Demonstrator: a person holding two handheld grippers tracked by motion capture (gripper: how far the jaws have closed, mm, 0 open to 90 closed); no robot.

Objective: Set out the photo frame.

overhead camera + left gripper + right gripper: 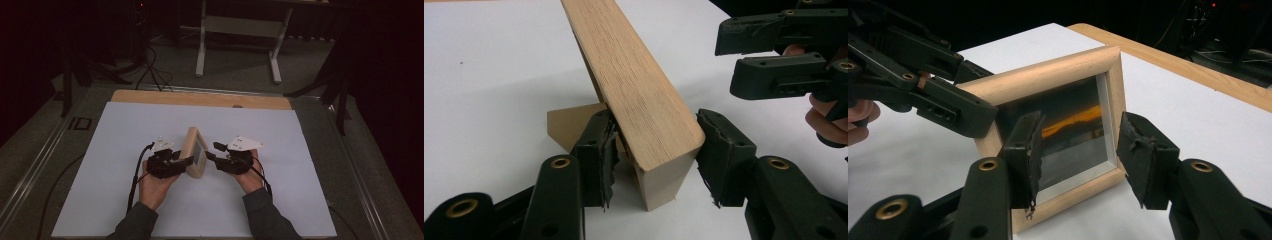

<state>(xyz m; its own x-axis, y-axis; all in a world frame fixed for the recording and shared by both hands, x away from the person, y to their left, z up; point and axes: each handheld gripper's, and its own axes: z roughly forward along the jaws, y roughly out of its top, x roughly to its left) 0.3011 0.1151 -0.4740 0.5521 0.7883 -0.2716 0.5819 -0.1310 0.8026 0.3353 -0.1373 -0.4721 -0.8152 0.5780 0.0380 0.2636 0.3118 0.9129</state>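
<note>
Two claws at a standing wooden frame

One small light-wood picture frame (195, 152) with a glazed front is seen upright and leaning back on the white sheet covering the surface (115, 150), between the two hands. The left claw (655, 150) is set astride the frame's near end; in the left gripper view one pad (600, 155) lies against the wood, while a narrow gap is seen at the other pad, so a firm clamp cannot be confirmed. The right claw (1078, 155) is held apart in front of the glass, its jaws not touching the frame. A cardboard-coloured back stand (569, 125) is partly hidden behind the left jaw. The picture under the glass is dark and hard to make out beyond an orange streak. In the high view the frame's lower edge is covered by the left claw (186, 161), and both sleeves are cut off at the bottom edge. The right claw (214, 152) is seen just beside the glass.
</note>
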